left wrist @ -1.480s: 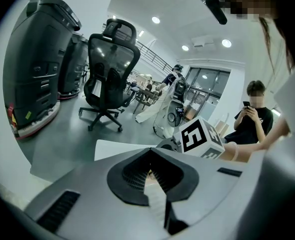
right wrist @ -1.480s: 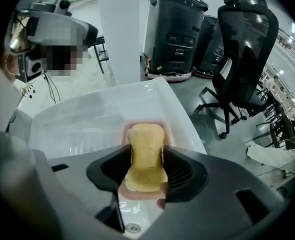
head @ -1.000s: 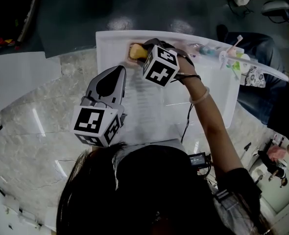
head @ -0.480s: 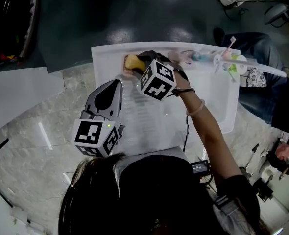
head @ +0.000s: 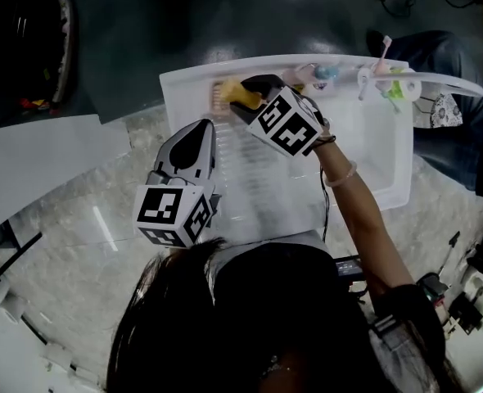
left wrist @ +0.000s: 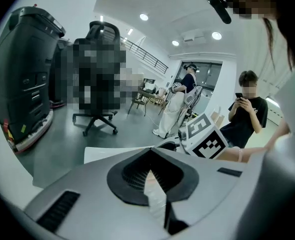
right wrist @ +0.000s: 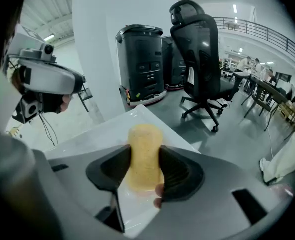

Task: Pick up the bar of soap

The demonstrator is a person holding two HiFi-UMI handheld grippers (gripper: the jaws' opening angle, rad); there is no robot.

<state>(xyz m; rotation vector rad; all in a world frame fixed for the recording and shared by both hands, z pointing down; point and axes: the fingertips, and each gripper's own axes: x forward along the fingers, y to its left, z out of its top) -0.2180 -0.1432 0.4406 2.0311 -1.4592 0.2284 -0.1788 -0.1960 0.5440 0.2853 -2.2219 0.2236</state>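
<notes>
At the far left corner of the white tray (head: 364, 137), the right gripper (head: 248, 97) holds the bar of soap (head: 239, 93). In the right gripper view the two dark pads of the right gripper (right wrist: 145, 170) press against the long sides of the bar of soap (right wrist: 145, 139). It stands upright between them, yellow and finely speckled, with its rounded upper end well clear of the jaws. The tray's corner (right wrist: 137, 115) lies behind and below it; I cannot tell whether the soap's lower end touches the tray.

The tray sits on a pale, marble-patterned table (head: 78, 219), against the table's far edge. The right gripper's marker cube (head: 289, 121) hangs over the tray's far half, and the person's forearm, with a bracelet (head: 340, 172) at the wrist, runs back from it across the tray's near edge.

The left gripper (head: 199, 129) hovers over the tray's left edge, nearer the person than the soap and apart from it. In the left gripper view, the left gripper (left wrist: 148, 156) has its jaws brought together at the tips with nothing between them. Its marker cube (head: 176, 211) is above the table, just beside the tray's near left corner.

Along the tray's far edge, toward the far right corner, toothbrushes (head: 385, 56) stand in a white holder (head: 389, 84).
</notes>
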